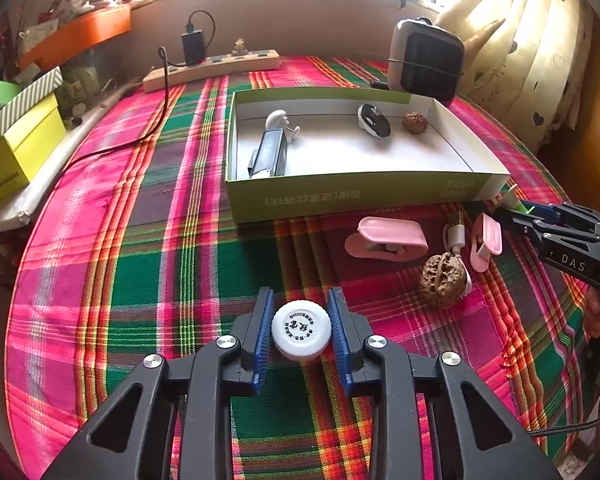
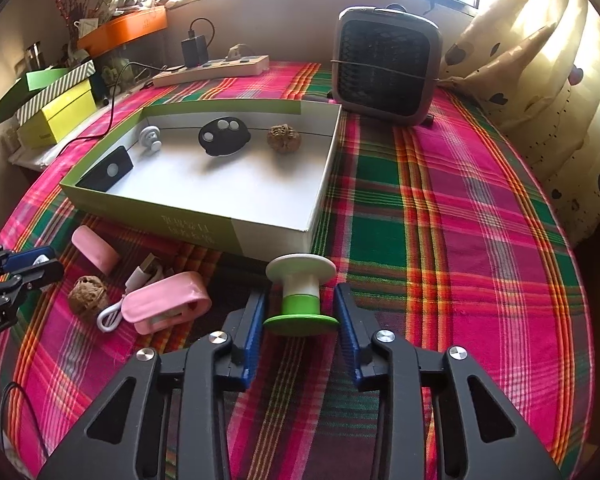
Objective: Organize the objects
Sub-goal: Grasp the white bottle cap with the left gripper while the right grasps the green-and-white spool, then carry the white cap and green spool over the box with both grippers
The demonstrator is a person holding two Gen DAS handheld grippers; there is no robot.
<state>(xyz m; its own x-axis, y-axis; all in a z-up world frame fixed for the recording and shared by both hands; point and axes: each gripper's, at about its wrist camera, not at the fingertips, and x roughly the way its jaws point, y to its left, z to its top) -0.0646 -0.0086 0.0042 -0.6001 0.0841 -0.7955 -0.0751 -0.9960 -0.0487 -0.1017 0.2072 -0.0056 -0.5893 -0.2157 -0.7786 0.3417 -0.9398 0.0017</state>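
1. The left gripper (image 1: 301,330) has its blue-padded jaws closed on a white round ribbed bottle cap (image 1: 301,328), pads pressing both sides, low over the pink and green plaid cloth surface (image 1: 148,264)
2. The right gripper (image 2: 300,312) has its jaws narrowed around a green and white plastic spool (image 2: 301,294); the left pad touches its green flange, the right stands just beside it
3. Beyond sits the shallow green and white cardboard box (image 2: 236,224), holding a brown walnut (image 2: 284,139)
4. Two pink plastic clips (image 1: 388,238), a white cable (image 1: 456,236) and another walnut (image 1: 444,286) lie near the box's front
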